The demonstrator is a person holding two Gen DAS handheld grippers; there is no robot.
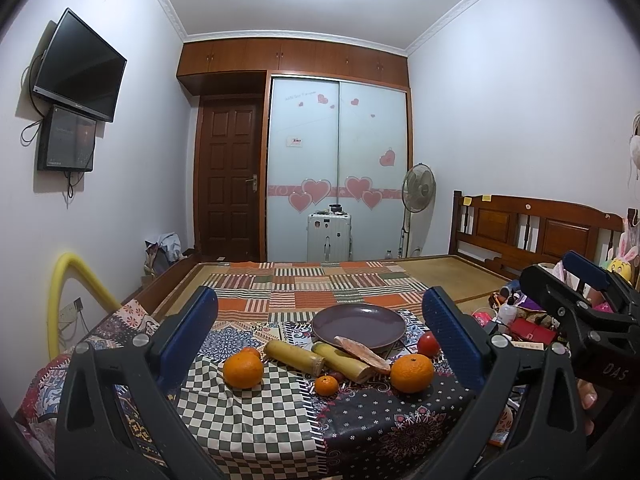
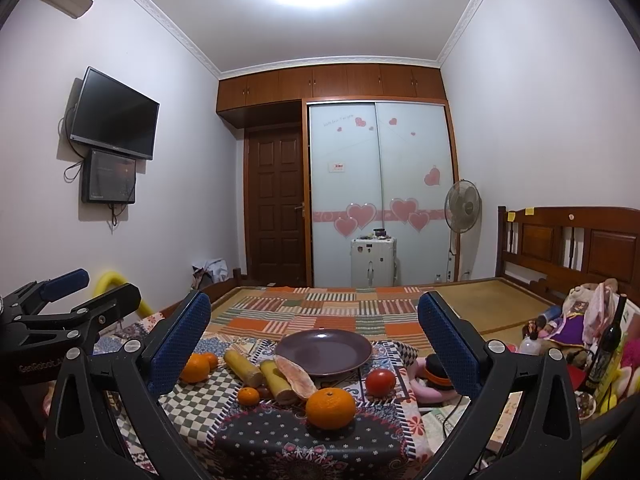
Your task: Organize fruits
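An empty purple plate [image 1: 359, 326] [image 2: 324, 351] sits on the patchwork cloth. In front of it lie two large oranges [image 1: 242, 370] [image 1: 412, 373] [image 2: 330, 407], a small mandarin [image 1: 326, 385] [image 2: 248, 395], a red tomato [image 1: 428, 344] [image 2: 380, 382], two yellow sugarcane pieces [image 1: 295, 356] [image 2: 243, 367] and a pinkish sweet potato [image 1: 362, 354] [image 2: 295, 376] leaning on the plate's rim. My left gripper [image 1: 320, 330] is open and empty, above the fruits' near side. My right gripper [image 2: 314, 338] is open and empty, also short of the fruits.
Clutter of toys, bottles and a red box lies at the right [image 1: 528, 320], with a dark wine bottle [image 2: 606, 350]. A wooden headboard [image 2: 572, 244] stands at right. A yellow foam tube [image 1: 70, 296] curves at left. A suitcase [image 1: 329, 236] and fan [image 1: 418, 192] stand far back.
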